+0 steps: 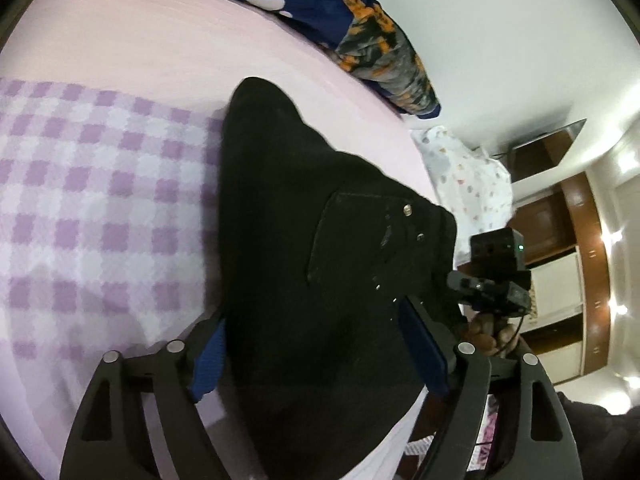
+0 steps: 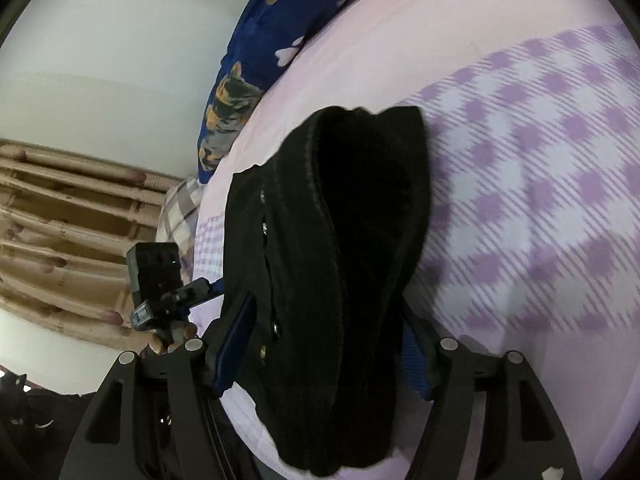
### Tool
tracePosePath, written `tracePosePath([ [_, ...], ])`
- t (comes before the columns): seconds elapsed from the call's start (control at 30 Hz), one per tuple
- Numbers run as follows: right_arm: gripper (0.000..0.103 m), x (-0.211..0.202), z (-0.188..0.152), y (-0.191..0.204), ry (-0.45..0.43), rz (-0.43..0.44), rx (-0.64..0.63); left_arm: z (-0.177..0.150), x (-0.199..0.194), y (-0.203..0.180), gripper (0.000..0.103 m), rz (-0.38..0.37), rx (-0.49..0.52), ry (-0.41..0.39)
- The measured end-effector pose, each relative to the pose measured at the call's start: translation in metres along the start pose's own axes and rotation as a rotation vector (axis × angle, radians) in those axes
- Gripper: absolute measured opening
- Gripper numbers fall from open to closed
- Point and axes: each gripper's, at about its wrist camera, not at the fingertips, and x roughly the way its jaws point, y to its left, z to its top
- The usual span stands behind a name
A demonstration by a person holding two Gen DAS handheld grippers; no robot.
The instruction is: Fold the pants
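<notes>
Black pants [image 1: 312,248] with metal rivets and a back pocket hang bunched over a bed. My left gripper [image 1: 316,344] is shut on the pants, its blue-padded fingers [image 1: 208,364] pressed on either side of the thick fabric. My right gripper [image 2: 324,352] is shut on the same pants [image 2: 340,260], with blue pads [image 2: 236,340] on both sides of the folded cloth. Each gripper shows in the other's view: the right one in the left wrist view [image 1: 496,280], the left one in the right wrist view [image 2: 164,284]. The pants' far end rests on the bedsheet.
The bed has a pink sheet [image 1: 140,32] with a purple checked panel [image 1: 80,200]. A dark blue dog-print pillow [image 1: 360,28] lies at the head. A white patterned pillow [image 1: 468,176] sits at the edge. Beige curtains [image 2: 60,248] and wooden cabinets [image 1: 568,208] stand beyond.
</notes>
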Motion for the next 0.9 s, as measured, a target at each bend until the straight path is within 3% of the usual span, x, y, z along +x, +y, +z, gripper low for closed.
tracePosePath([
  [0.07, 0.062, 0.005, 0.003, 0.002, -0.009, -0.001, 0.007, 0.005, 0.004, -0.001, 0.079, -0.013, -0.003, -0.003],
  [0.2, 0.036, 0.008, 0.004, -0.009, -0.042, 0.002, 0.081, 0.008, 0.007, -0.003, 0.079, -0.013, -0.011, -0.008],
  [0.27, 0.035, 0.004, -0.001, -0.01, -0.049, -0.007, 0.084, 0.009, 0.008, -0.005, 0.076, 0.015, -0.014, -0.005],
  [0.37, 0.035, 0.002, -0.006, -0.008, -0.068, -0.024, 0.102, 0.007, 0.007, -0.008, 0.064, 0.083, -0.006, -0.01],
  [0.43, 0.035, 0.004, -0.005, -0.006, -0.079, -0.031, 0.113, 0.006, 0.007, -0.009, 0.046, 0.134, 0.001, -0.016],
  [0.5, 0.035, 0.003, -0.007, -0.005, -0.09, -0.043, 0.115, 0.005, 0.009, -0.012, 0.04, 0.188, 0.014, -0.02],
  [0.77, 0.036, 0.012, -0.002, 0.006, -0.125, -0.108, 0.163, 0.0, 0.018, -0.031, 0.034, 0.352, 0.095, -0.042],
  [0.9, 0.035, 0.014, -0.003, 0.019, -0.155, -0.16, 0.141, 0.001, 0.018, -0.036, 0.029, 0.38, 0.117, -0.047],
])
